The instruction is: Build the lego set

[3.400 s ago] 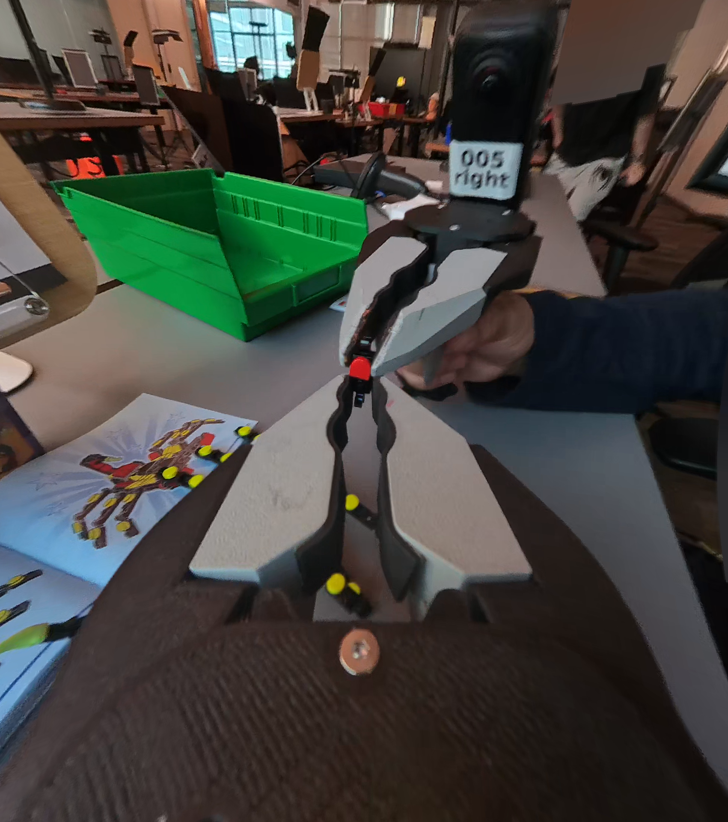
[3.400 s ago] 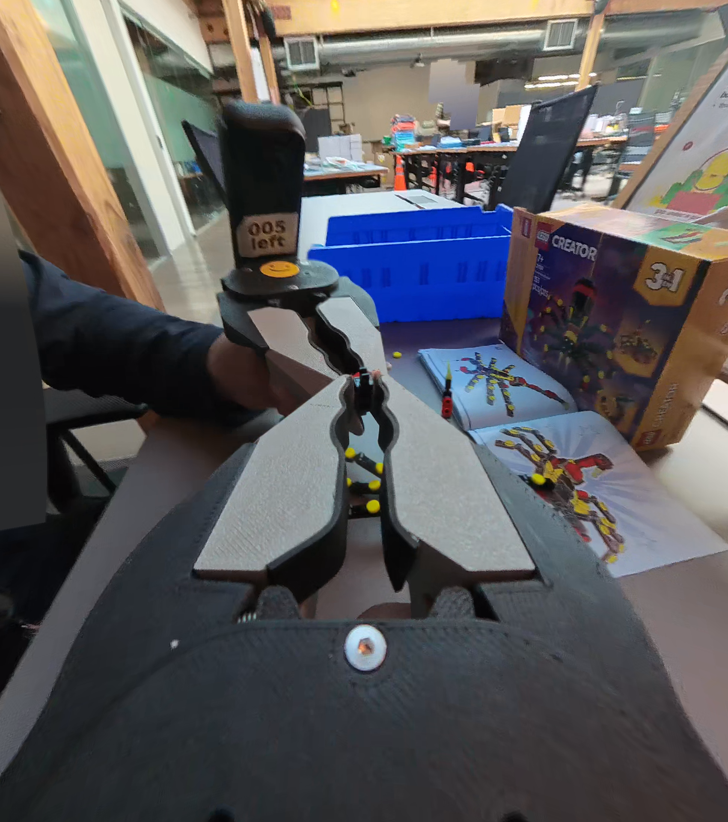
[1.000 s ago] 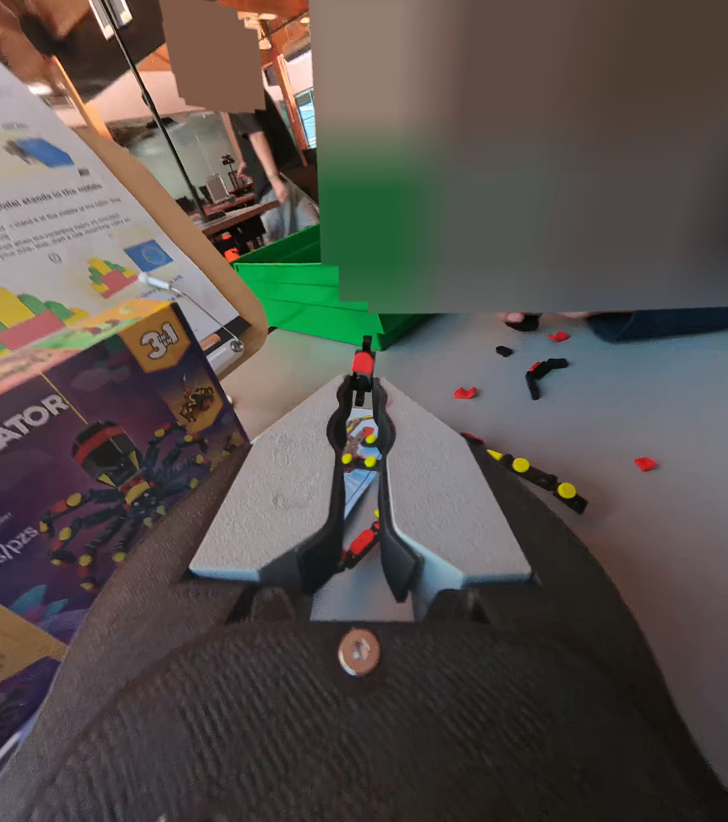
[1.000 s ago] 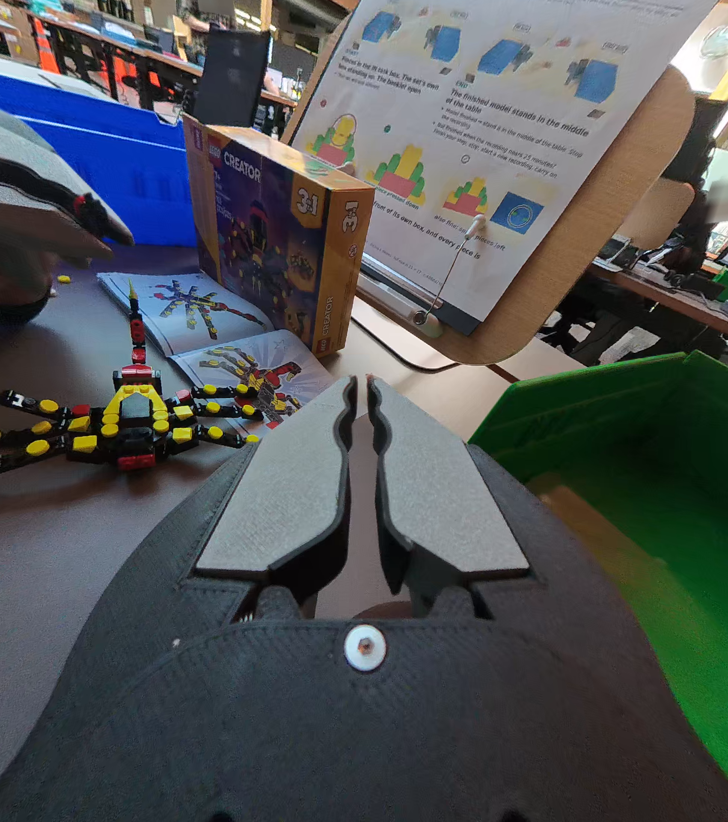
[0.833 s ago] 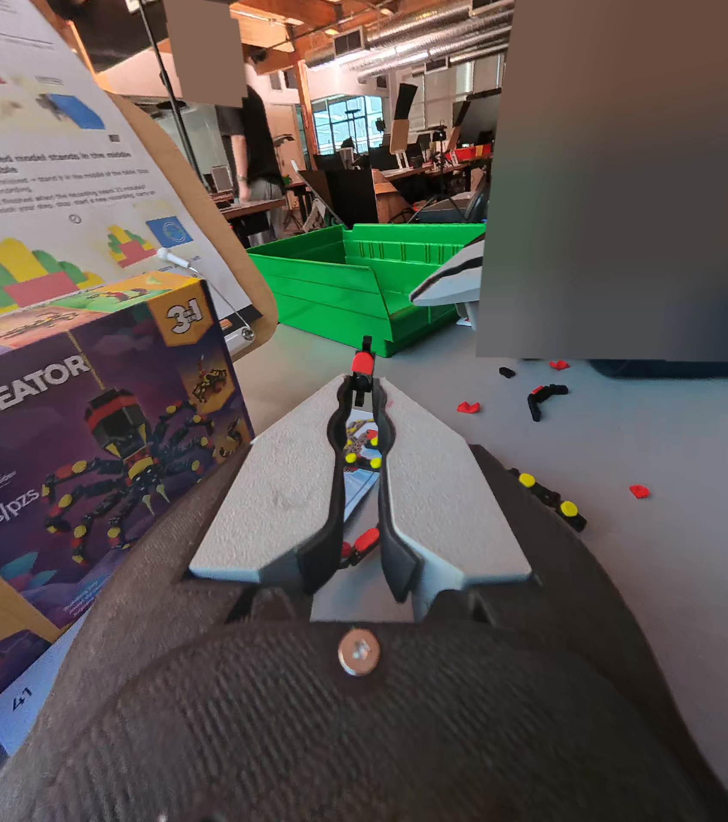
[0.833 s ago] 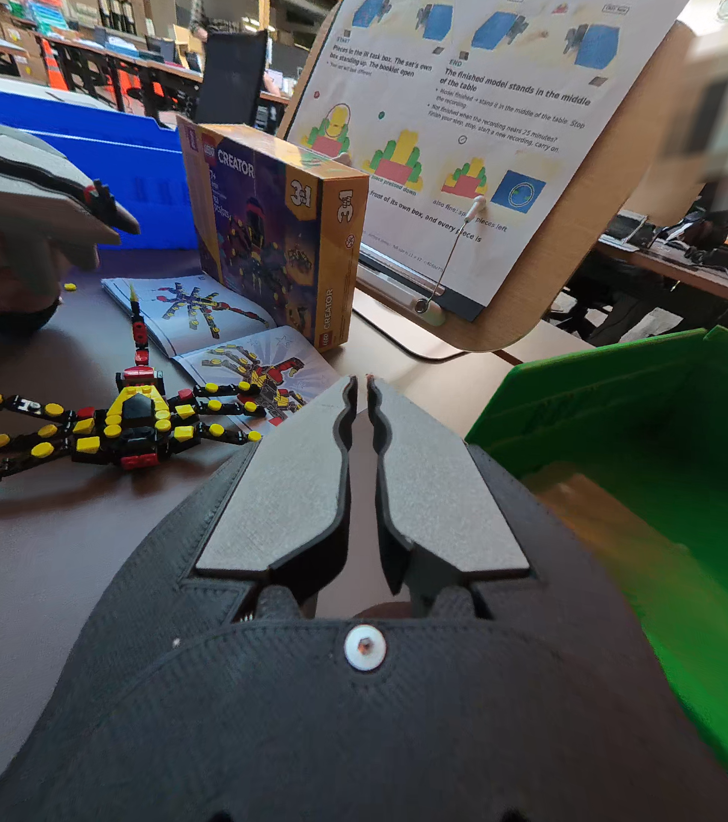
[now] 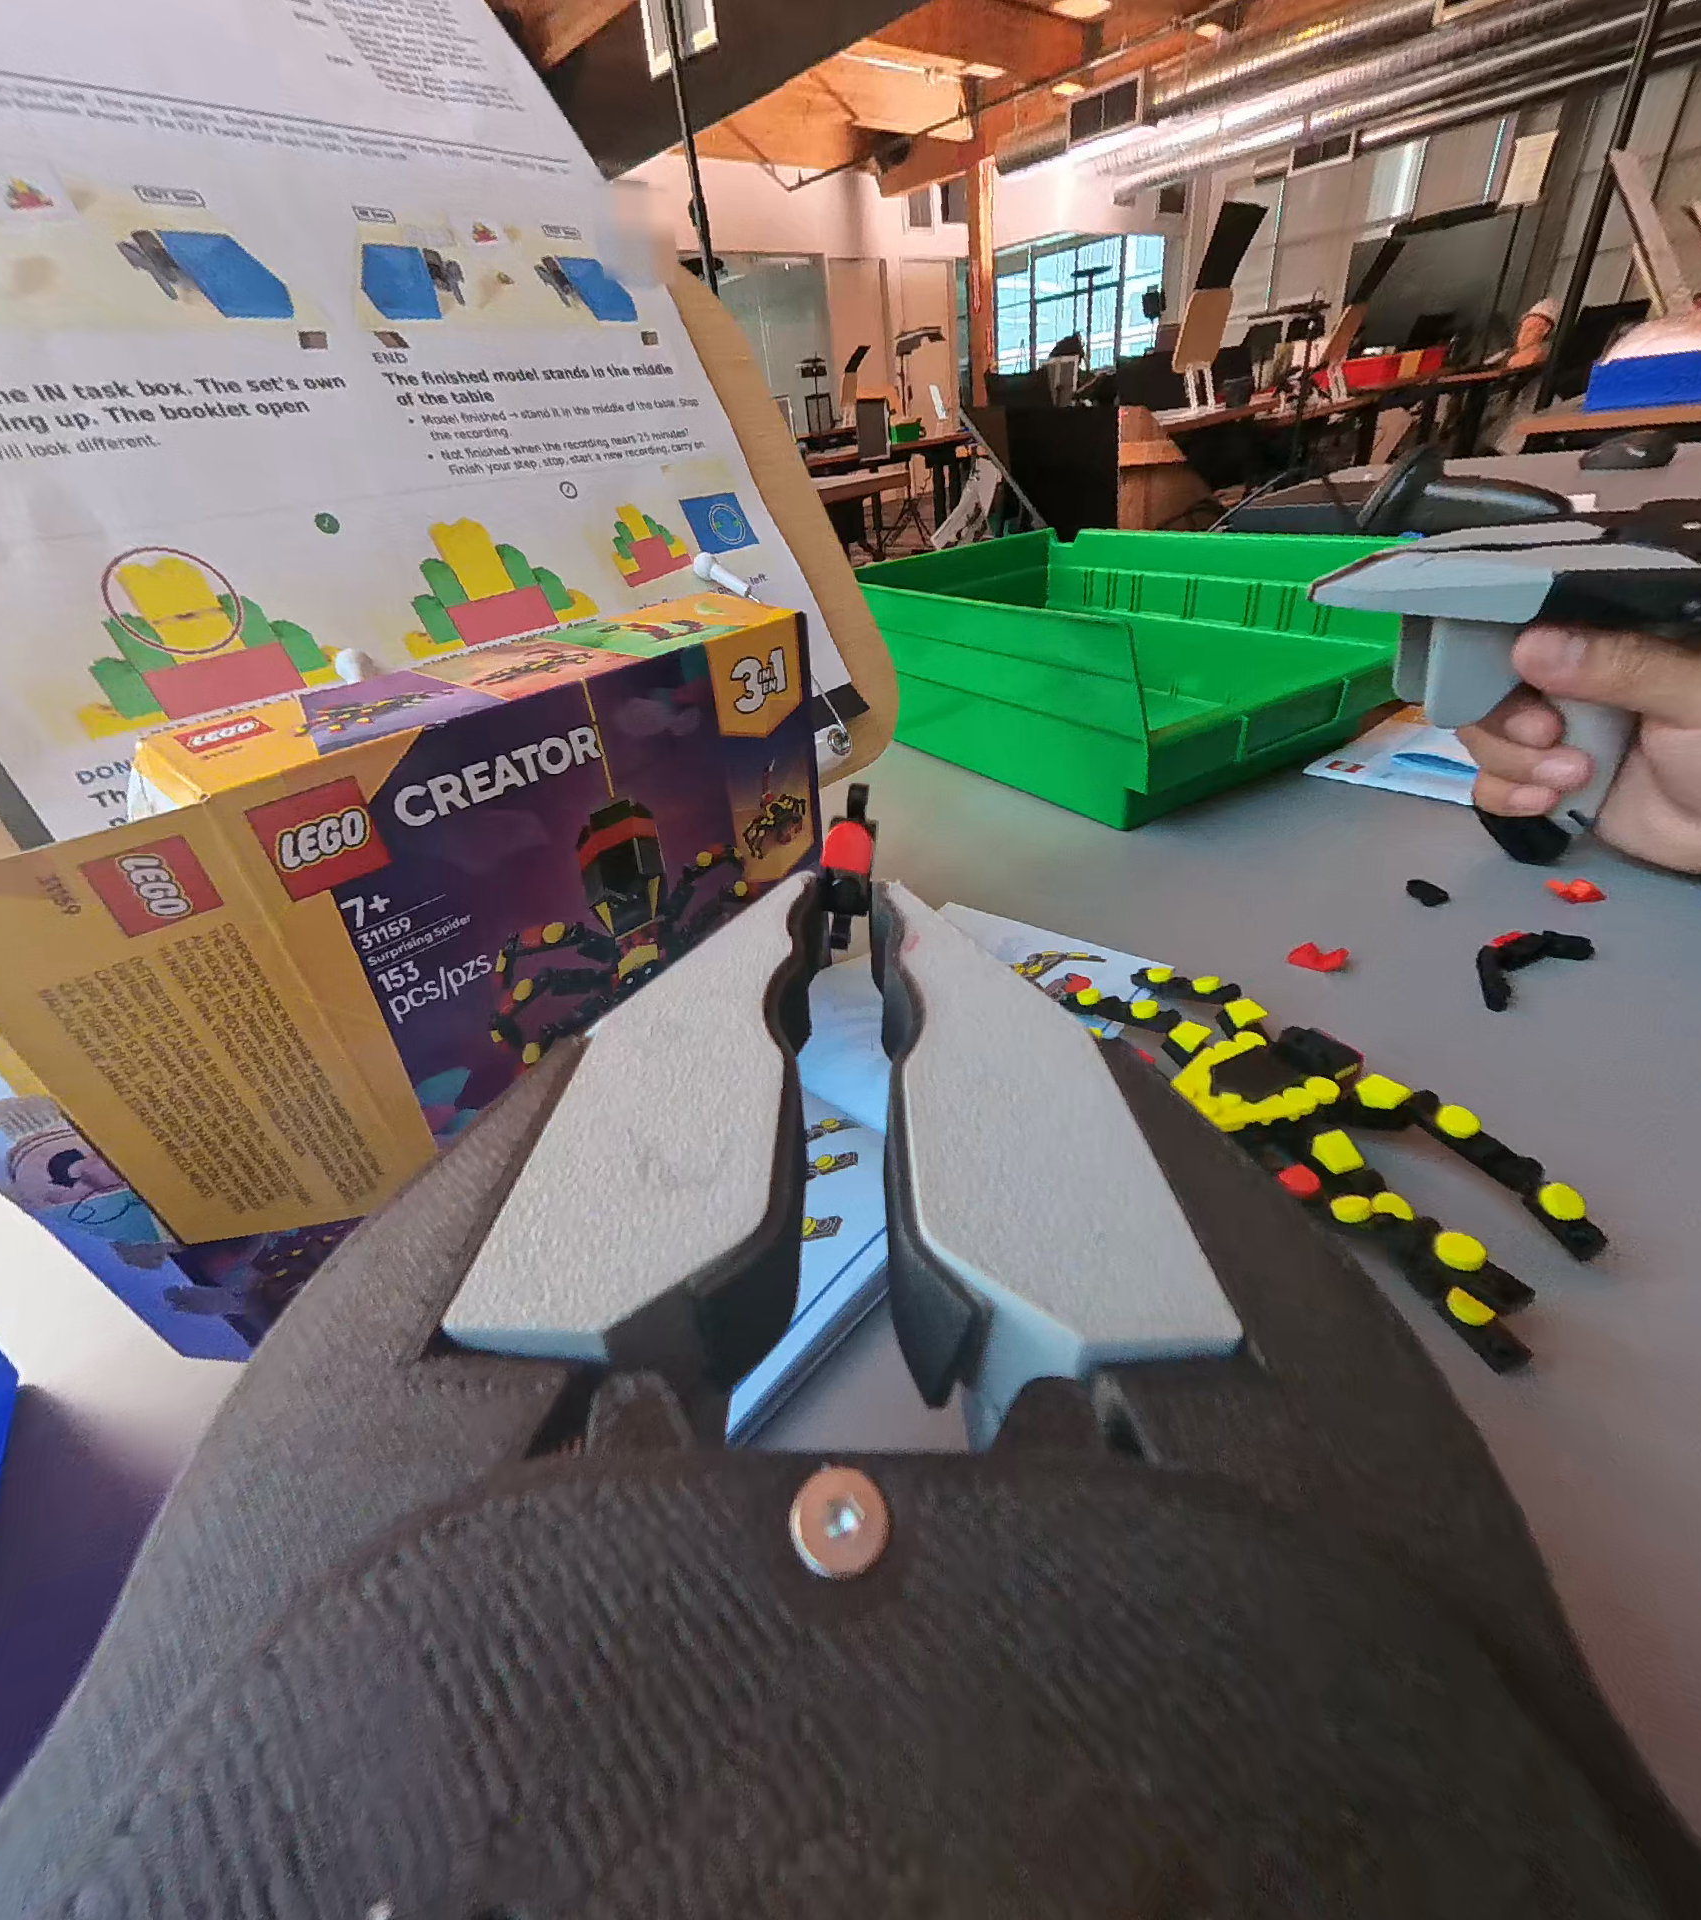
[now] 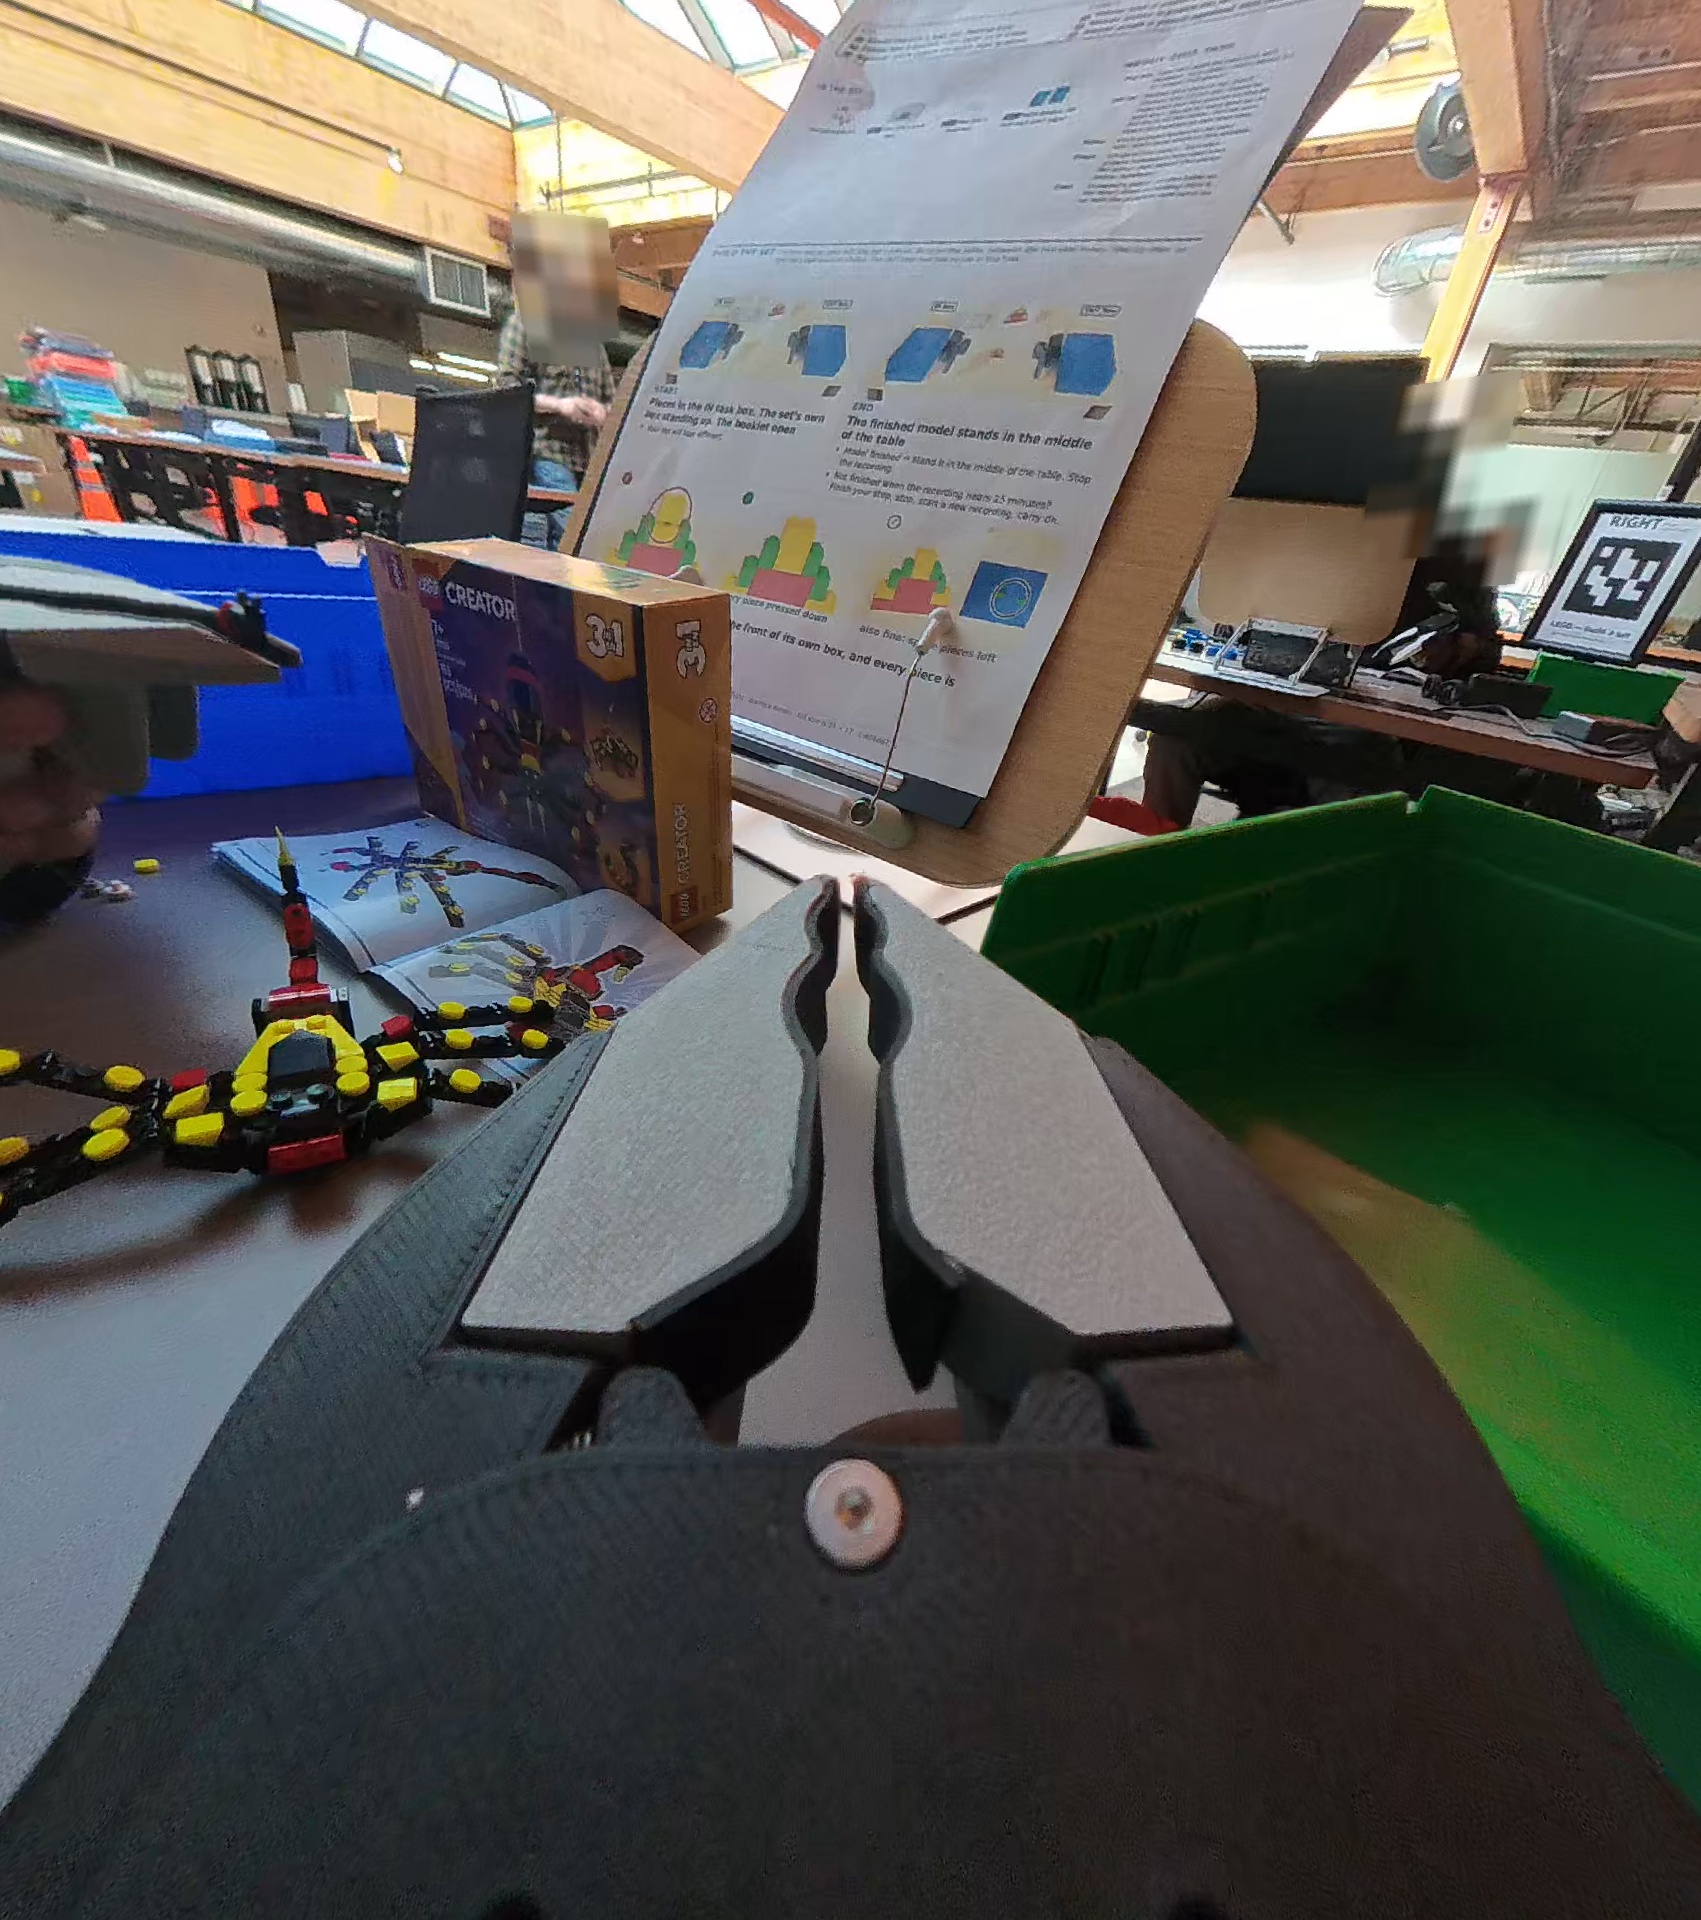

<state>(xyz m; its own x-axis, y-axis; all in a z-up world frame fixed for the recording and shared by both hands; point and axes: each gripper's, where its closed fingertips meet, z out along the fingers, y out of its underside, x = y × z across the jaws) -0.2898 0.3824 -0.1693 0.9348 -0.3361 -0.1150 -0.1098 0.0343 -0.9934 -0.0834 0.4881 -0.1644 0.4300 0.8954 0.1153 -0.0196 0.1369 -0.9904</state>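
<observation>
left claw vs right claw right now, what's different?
Load: the left claw is shut on a small red and black lego piece that sticks out past its tips; the right claw holds nothing, its tips nearly together.
Surroundings: the left claw points toward the lego box over the open booklet; the right claw sits beside the green bin.
Shared: same grey two-finger build, both above the table.

An open-plan workshop: exposed ceiling ducts (image 7: 1345, 94), rows of workbenches (image 8: 1448, 717) with monitors, plastic parts bins (image 7: 1137, 665).
</observation>
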